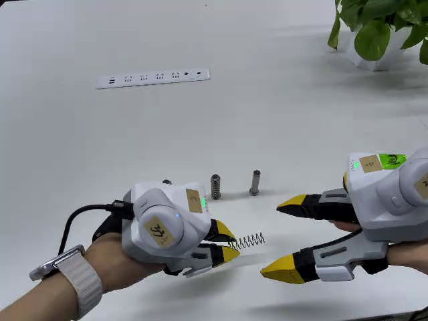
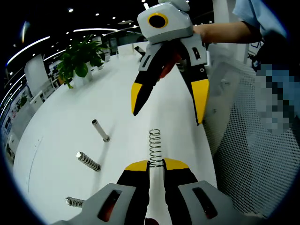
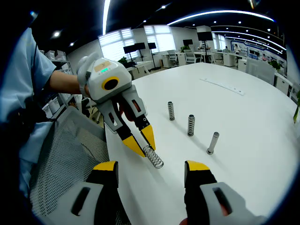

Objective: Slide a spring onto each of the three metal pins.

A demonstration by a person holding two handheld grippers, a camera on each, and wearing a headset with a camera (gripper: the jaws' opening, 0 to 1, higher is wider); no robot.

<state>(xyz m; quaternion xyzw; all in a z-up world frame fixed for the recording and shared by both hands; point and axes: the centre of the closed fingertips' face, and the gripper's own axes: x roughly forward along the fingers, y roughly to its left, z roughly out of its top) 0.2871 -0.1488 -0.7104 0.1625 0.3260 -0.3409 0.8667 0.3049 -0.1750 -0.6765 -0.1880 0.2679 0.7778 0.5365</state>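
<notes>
Now left tool (image 1: 232, 244) grips spring (image 1: 249, 241) near table (image 1: 200, 134) edge — bare pin (image 1: 255, 182) beyond.

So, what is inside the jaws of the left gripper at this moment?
A spring: the left gripper is shut on its near end, and the rest sticks out forward past the yellow tips. How much of the spring lies between the jaws cannot be seen, because they cover it.

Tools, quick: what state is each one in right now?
Left tool: closed on a spring.
Right tool: open, holding nothing.
</notes>
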